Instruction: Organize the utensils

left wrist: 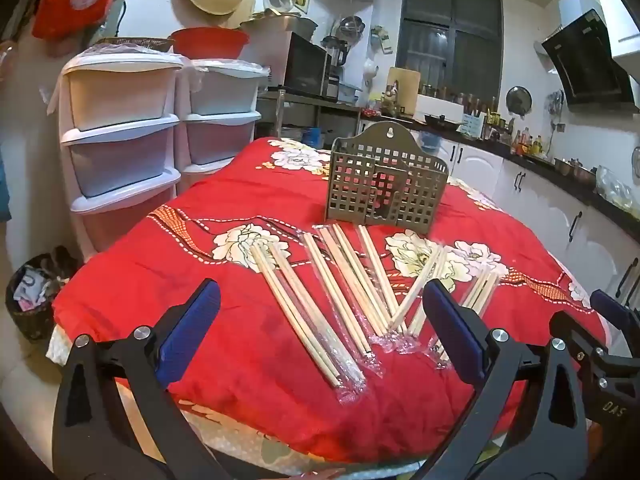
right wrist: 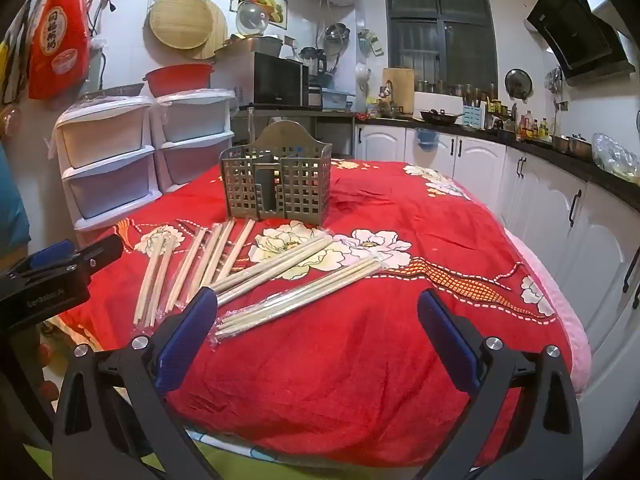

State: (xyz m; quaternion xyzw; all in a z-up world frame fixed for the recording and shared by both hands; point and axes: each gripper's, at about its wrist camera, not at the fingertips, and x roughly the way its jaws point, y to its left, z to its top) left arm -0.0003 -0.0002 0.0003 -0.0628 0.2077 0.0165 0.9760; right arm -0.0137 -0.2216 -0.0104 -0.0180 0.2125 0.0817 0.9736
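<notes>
L gripper (left wrist: 320, 320): jaws wide apart, nothing between pads, held above near edge of table, tilted down twd chopsticks. Black frame, blue ribbed pads, silver bolts.
R gripper (right wrist: 316, 320): also spread wide, empty, over bare cloth just R of the sticks; same black/blue build. Its tip shows at R edge of L view; L gripper's body shows at L edge of R view.
Chopsticks (left wrist: 320, 292): just ahead of L gripper, below its pads; to the front-L of R gripper. Pale wood, thin, straight, in clear crinkly plastic sleeves. Abt 6 packets, fanned out, some crossing at near ends. Exact count per packet: can't tell.
Rightmost packet (right wrist: 296, 300): lies slanted, near end close beside R gripper's L pad, not touching as far as I can tell.
Holder (left wrist: 386, 184): beyond the sticks, upright on cloth, well ahead of both grippers. Grey-brown plastic, square-hole grid walls, arched back plate w/ hanging hole, divider makes 2+ compartments. Contents: no sticks seen inside.
Cloth (right wrist: 400, 340): red quilted fabric, white flower print, dashed bands, covers table under everything.
Drawers (left wrist: 120, 128): far L past table, 2 stacks, pale plastic w/ white frames; contents not visible.
</notes>
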